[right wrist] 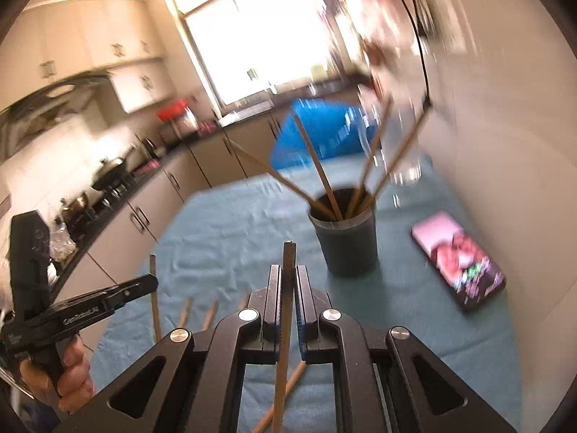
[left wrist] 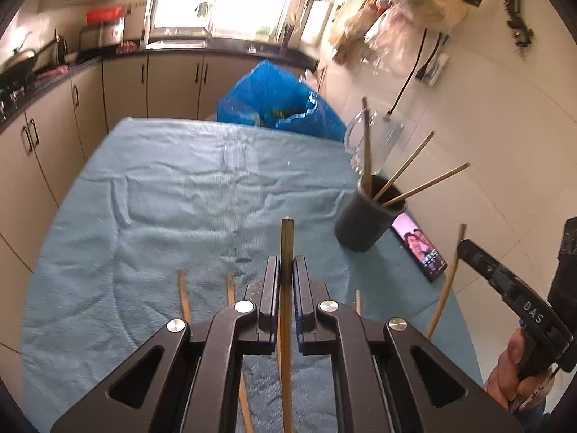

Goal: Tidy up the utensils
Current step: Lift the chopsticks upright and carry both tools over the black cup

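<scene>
My left gripper [left wrist: 286, 270] is shut on a wooden chopstick [left wrist: 287, 241] that stands upright between its jaws, above the blue towel [left wrist: 173, 195]. My right gripper [right wrist: 288, 278] is shut on another chopstick [right wrist: 289, 252], held upright just short of the dark cup [right wrist: 348, 241]. The cup holds several chopsticks; it also shows in the left wrist view [left wrist: 364, 216] at the right. Each gripper shows in the other's view with its chopstick: the right one [left wrist: 463, 245] at the right edge, the left one [right wrist: 153, 283] at the left edge. Loose chopsticks [left wrist: 184, 296] lie on the towel below the grippers.
A phone [right wrist: 459, 263] with a lit screen lies on the towel right of the cup, near the white wall. A glass jug [left wrist: 371, 140] and a blue bag [left wrist: 277, 104] stand behind the cup. Kitchen cabinets [left wrist: 47, 137] run along the left.
</scene>
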The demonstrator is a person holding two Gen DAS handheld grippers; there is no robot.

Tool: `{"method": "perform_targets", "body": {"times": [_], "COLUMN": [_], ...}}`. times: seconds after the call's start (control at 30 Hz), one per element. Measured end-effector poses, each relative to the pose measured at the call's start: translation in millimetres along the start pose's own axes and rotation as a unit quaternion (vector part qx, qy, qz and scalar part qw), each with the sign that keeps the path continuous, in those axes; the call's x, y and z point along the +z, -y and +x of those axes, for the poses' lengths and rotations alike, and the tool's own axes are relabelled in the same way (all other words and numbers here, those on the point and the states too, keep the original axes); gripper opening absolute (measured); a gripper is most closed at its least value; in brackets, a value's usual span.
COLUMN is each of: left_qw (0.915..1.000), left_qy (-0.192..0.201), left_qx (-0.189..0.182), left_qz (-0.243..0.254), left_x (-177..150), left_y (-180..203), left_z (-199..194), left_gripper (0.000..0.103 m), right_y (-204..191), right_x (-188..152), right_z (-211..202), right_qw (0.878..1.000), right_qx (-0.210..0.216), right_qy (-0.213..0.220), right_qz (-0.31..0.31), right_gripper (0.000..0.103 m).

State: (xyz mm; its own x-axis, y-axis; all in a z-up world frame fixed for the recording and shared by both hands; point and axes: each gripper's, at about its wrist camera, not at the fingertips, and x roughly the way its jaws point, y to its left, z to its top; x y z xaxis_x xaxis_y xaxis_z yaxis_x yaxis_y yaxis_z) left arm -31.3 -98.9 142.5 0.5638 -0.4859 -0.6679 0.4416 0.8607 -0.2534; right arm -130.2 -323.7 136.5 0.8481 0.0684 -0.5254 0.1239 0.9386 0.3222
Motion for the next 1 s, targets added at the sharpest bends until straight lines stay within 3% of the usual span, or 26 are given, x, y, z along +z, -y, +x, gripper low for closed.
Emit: {"method": "perform_targets", "body": {"times": [0.07,0.23,1.0], "left_qw": [0.9999,0.9993,0.9976], "left_qy": [0.011,0.032,0.061], "left_qx": [0.003,-0.001,-0.006], "left_qz": [0.005,0.018,0.030], "left_x": [-0.8,-3.3,-4.8], "left_y": [5.0,14.7,30.1], "left_z": [-11.0,-32.3,-62.8], "left_gripper": [0.007,0.007,0.007], "right_y": [-7.5,-15.7,-14.1], "right_x": [-1.2,-1.5,-8.5], "right_z": [-20.7,-44.1,-73.0], "right_qw": [0.999,0.997,0.993], "right_qx": [0.002,0.013,0.015], "right_qy": [0.035,0.070,0.109], "right_qz": [-0.015,-0.023,-0.037], "right_gripper": [0.007,0.007,0.007]}}
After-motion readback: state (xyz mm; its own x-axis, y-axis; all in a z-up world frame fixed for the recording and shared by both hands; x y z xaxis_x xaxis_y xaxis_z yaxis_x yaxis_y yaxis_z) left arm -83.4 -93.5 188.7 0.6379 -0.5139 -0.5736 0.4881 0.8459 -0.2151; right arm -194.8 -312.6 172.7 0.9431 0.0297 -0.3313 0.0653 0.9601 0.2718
